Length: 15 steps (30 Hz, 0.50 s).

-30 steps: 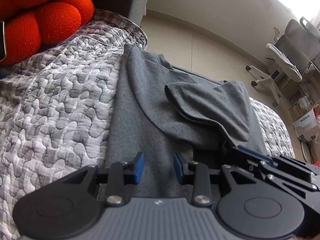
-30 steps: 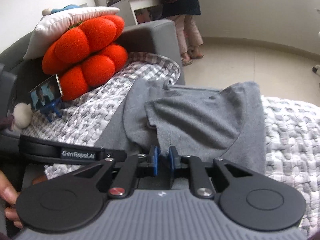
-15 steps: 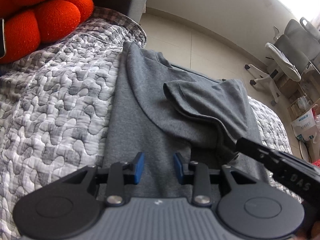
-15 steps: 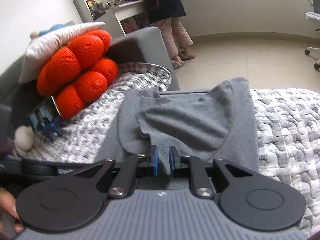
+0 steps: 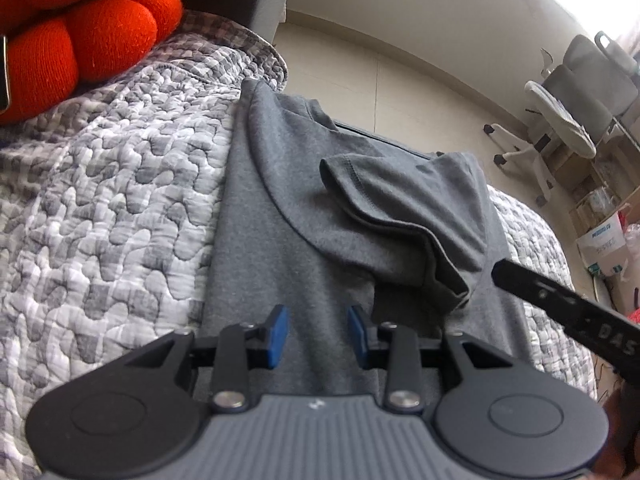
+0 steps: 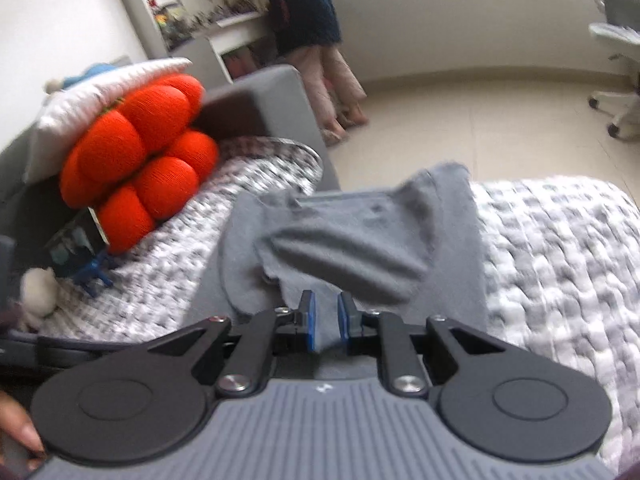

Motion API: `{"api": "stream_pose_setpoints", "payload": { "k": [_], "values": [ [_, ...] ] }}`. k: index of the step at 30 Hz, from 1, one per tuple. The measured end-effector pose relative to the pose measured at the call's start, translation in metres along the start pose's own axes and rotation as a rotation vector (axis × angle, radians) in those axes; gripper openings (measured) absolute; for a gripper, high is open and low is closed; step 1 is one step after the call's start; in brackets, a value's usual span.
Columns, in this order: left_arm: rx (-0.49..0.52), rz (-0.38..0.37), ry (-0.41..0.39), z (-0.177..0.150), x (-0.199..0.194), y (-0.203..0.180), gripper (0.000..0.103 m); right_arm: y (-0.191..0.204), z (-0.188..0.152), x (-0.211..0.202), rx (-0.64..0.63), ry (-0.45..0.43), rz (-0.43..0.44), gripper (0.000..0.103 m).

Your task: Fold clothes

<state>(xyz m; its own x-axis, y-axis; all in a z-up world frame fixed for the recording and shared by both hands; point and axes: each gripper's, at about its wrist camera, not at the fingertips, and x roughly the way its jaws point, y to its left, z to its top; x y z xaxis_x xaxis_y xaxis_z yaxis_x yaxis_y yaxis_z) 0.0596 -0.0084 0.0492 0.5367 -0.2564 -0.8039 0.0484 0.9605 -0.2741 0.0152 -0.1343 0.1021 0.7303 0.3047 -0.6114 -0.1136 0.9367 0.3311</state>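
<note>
A grey T-shirt (image 5: 280,208) lies lengthwise on a grey-and-white quilt (image 5: 100,220), with one sleeve (image 5: 400,208) folded in over the body. My left gripper (image 5: 318,336) hovers over the shirt's near part, blue pads apart, nothing pinched. A black part of the right tool (image 5: 560,304) juts in at the right edge. In the right wrist view the shirt (image 6: 452,264) spreads ahead, and my right gripper (image 6: 326,326) is shut on a strip of its grey cloth just below the folded sleeve (image 6: 348,248).
A red bulbous cushion (image 6: 140,168) and a phone on a blue stand (image 6: 76,240) sit left on the sofa by its grey arm (image 6: 256,96). A person (image 6: 308,20) stands at shelves across the tiled floor. Office chairs (image 5: 568,120) and boxes (image 5: 604,244) stand right.
The right gripper has drawn back toward the right edge of the left wrist view and rolled, tilting its own view. The left gripper and the shirt's lay look unchanged.
</note>
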Motion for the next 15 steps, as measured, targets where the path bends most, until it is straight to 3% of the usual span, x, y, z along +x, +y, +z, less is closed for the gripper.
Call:
{"api": "stream_pose_setpoints", "payload": {
  "k": [7,15],
  "values": [
    [0.039,0.018,0.014,-0.006,-0.002,-0.004,0.034,-0.008,-0.014,0.012,0.008,0.12,-0.084,0.019],
    [0.08,0.026,0.016,-0.015,-0.003,-0.009,0.034,-0.008,-0.022,0.005,-0.006,0.127,-0.086,0.018]
  ]
}}
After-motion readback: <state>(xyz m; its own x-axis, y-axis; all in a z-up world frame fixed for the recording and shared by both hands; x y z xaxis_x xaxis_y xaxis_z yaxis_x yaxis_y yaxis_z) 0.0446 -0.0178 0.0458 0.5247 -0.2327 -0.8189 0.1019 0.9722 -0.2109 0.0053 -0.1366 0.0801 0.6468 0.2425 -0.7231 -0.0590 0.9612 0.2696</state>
